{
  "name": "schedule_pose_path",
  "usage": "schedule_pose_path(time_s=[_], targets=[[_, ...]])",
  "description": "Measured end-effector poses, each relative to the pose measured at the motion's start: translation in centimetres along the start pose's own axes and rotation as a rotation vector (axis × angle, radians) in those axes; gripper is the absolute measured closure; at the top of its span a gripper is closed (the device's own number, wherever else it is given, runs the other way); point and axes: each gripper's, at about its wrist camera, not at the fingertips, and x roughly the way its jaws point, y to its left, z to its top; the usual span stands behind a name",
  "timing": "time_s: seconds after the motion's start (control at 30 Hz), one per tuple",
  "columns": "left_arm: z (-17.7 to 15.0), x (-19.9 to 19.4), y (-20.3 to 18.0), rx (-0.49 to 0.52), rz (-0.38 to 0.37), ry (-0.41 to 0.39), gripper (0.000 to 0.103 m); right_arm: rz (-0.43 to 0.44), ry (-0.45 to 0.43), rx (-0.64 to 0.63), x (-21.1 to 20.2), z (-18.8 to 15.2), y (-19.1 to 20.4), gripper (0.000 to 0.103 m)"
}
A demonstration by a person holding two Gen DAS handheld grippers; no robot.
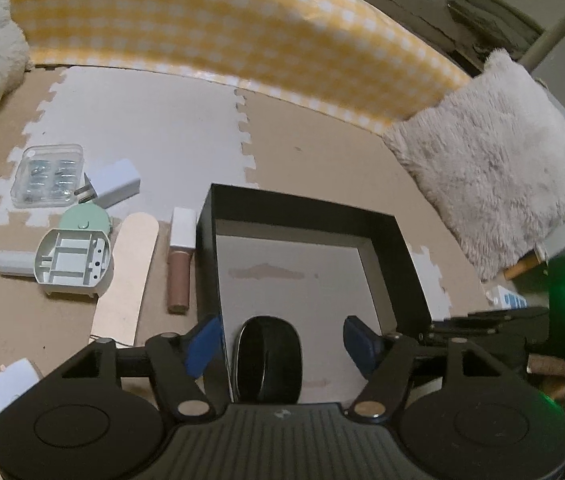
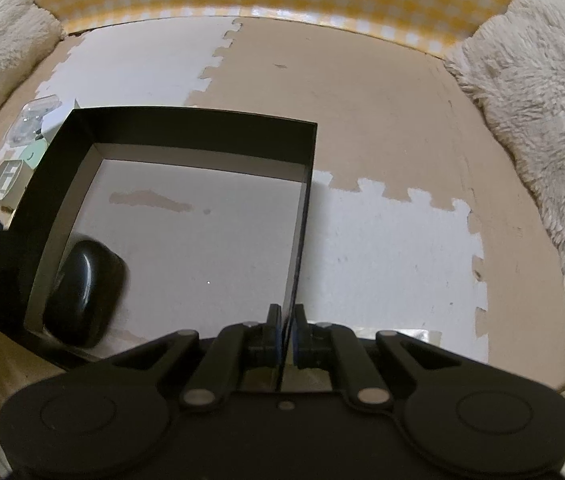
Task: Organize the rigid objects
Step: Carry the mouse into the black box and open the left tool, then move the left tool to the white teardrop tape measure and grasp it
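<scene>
Released left gripper [image 1: 282, 340] straddles black case [image 1: 268, 360]; right gripper [image 2: 288, 334] pinches box wall [image 2: 302, 220].

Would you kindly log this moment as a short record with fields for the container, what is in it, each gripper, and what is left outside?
container: black open-topped box, pale floor, on the foam mat
contents: black rounded oval case, in a near corner of the box
left gripper: open, blue pads clear of the case on either side
right gripper: shut on the box's thin side wall
still outside: pink lip-gloss tube, flat wooden stick, white plug charger, clear plastic case
</scene>
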Motion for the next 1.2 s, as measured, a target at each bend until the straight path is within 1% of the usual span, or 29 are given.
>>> schedule_pose_path(time_s=[0.07,0.3,0.47,0.6,0.67,0.73,0.87,1.03,1.17,1.2], targets=[[-0.2,-0.1,-0.1,0.012,0.004,0.013,0.03,0.0,0.002,0.0,0.0,0.0,0.0,0.098],[-0.8,-0.6,-0.7,0.07,0.03,0.029,0.013,0.013,0.015,0.032,0.1,0.1,-0.3,0.098],[-1.0,-1.1,-1.0,0.097,0.038,0.025,0.006,0.011,0.016,0.022,0.1,0.1,-0.2,0.098],[-1.1,-1.7,-1.1,0.139,0.06,0.005,0.001,0.009,0.009,0.014,0.1,0.0,-0.1,0.098],[-1.0,-2.2,-1.0,0.163,0.068,-0.009,0.0,0.007,0.003,0.013,0.1,0.0,-0.2,0.098],[-0.8,-2.9,-1.0,0.212,0.075,-0.022,0.0,0.004,-0.001,0.009,0.1,0.0,-0.1,0.098],[0.0,-4.6,-0.6,0.299,0.123,-0.06,0.0,0.006,0.0,0.015,0.1,0.0,-0.2,0.098],[1.3,-6.8,1.6,0.289,0.157,-0.108,0.0,-0.002,0.014,0.002,0.5,0.1,0.0,0.098],[1.4,-7.4,3.8,0.29,0.189,-0.099,0.0,0.007,0.018,0.016,0.5,0.1,-0.2,0.098],[1.4,-7.3,4.5,0.289,0.208,-0.09,0.0,0.012,0.018,0.024,0.5,0.1,-0.3,0.098]])
